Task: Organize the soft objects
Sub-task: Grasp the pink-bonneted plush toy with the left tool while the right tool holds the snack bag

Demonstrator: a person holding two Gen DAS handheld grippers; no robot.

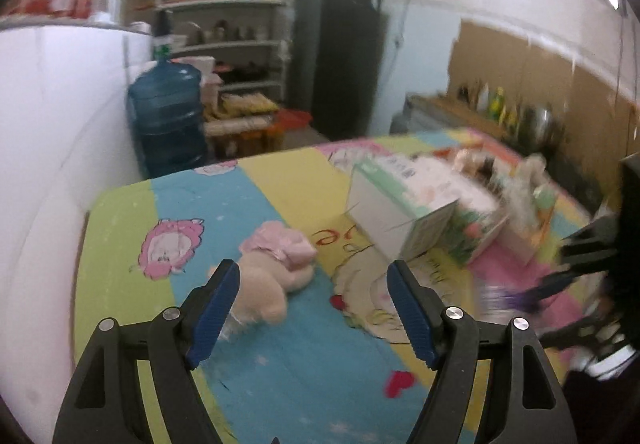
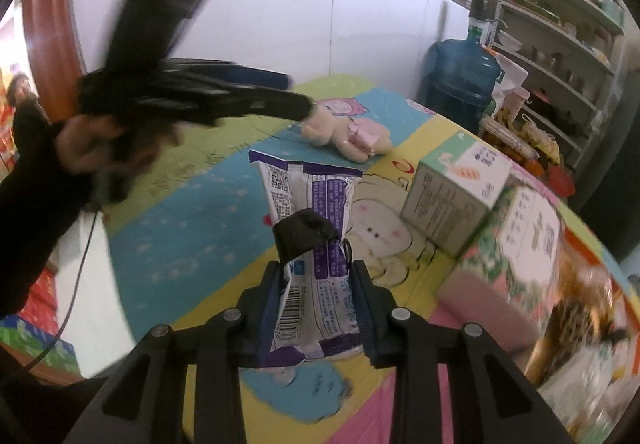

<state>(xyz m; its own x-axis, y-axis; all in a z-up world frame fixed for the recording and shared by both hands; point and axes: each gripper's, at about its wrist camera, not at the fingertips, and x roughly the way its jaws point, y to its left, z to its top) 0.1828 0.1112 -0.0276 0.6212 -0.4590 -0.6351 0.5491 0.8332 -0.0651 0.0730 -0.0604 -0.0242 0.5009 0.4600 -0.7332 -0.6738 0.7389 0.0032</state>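
Observation:
A beige plush bear in pink clothes (image 1: pixel 276 264) lies on the colourful mat (image 1: pixel 280 364). My left gripper (image 1: pixel 314 284) is open just before it, its left finger beside the bear's head. In the right wrist view the left gripper (image 2: pixel 308 108) reaches the bear (image 2: pixel 348 136). My right gripper (image 2: pixel 316 280) is shut on a white and purple snack packet (image 2: pixel 312 212), held upright above the mat. In the left wrist view the right gripper is a blur at the right edge (image 1: pixel 560 284).
A green and white carton (image 1: pixel 400 204) and a floral box (image 1: pixel 476 228) stand on the mat, with blurred plush toys (image 1: pixel 524 180) behind. A blue water jug (image 1: pixel 168 116), shelves (image 1: pixel 228 24) and a dark cabinet (image 1: pixel 340 56) stand beyond. A white wall is at left.

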